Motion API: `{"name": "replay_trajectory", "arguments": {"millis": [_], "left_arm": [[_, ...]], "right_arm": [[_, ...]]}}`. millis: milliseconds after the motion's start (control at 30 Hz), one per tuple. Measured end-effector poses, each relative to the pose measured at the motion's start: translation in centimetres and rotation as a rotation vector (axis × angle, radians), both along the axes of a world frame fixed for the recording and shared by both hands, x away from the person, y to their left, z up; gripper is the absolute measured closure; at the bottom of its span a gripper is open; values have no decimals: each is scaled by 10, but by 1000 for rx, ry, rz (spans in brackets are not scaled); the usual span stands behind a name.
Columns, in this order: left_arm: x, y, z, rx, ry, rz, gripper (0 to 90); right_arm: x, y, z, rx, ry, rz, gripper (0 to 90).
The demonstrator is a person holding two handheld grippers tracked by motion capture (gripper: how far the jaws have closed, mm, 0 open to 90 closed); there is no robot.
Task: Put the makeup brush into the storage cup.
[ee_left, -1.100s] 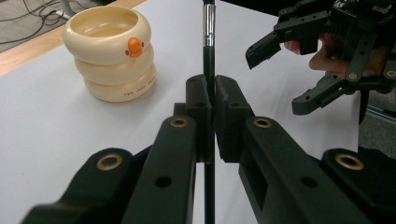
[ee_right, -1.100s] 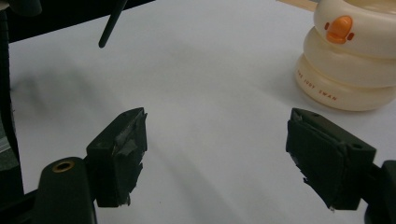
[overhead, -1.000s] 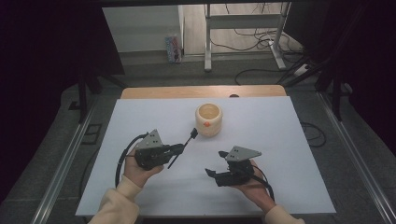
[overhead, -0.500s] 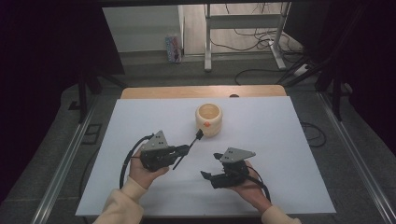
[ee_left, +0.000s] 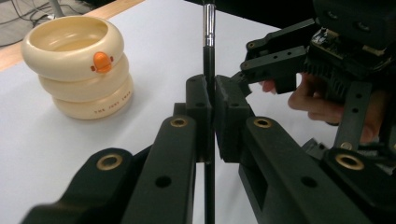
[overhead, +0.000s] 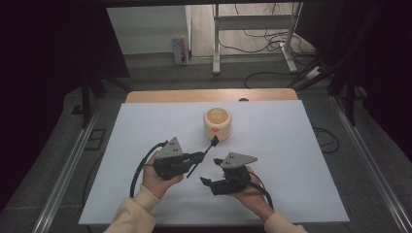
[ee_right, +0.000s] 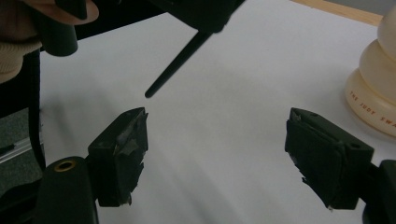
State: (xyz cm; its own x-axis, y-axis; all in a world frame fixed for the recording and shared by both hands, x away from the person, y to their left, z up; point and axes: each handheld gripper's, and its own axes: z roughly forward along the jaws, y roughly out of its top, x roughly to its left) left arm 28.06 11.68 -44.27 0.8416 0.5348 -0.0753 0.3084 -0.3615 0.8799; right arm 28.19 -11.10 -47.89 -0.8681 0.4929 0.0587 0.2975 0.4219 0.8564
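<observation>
The left gripper [overhead: 197, 158] clenches a thin black brush [overhead: 201, 155], its long axis aimed far-right at the nearby cream holder [overhead: 217, 124]; the right gripper [overhead: 208, 180] gapes released.

Cream ringed holder [overhead: 217, 123], orange duck bill. Black makeup brush [ee_left: 208, 84], silver ferrule. White table [overhead: 291, 145]; black grippers, grey plates.

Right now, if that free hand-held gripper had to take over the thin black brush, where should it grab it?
Probably the bare black handle below the left hand-held gripper, which clamps the brush mid-shaft. The tail end slants toward the open right hand-held gripper, which could close across it from the side.
</observation>
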Motion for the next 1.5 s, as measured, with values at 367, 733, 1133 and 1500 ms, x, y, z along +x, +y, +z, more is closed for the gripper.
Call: {"name": "replay_trajectory", "arguments": {"millis": [367, 733, 1133, 1500], "left_arm": [[-3, -12, -2, -4, 1, 8, 856], [-5, -20, -5, -40, 13, 15, 856], [-7, -20, -5, -51, -16, 8, 839], [-9, -9, 5, -45, -42, 130, 486]], "right_arm": [[-1, 11, 1, 29, 3, 15, 275], [5, 11, 2, 85, 61, 2, 517], [15, 3, 3, 144, 189, -26, 844], [19, -5, 6, 135, 184, -49, 846]]}}
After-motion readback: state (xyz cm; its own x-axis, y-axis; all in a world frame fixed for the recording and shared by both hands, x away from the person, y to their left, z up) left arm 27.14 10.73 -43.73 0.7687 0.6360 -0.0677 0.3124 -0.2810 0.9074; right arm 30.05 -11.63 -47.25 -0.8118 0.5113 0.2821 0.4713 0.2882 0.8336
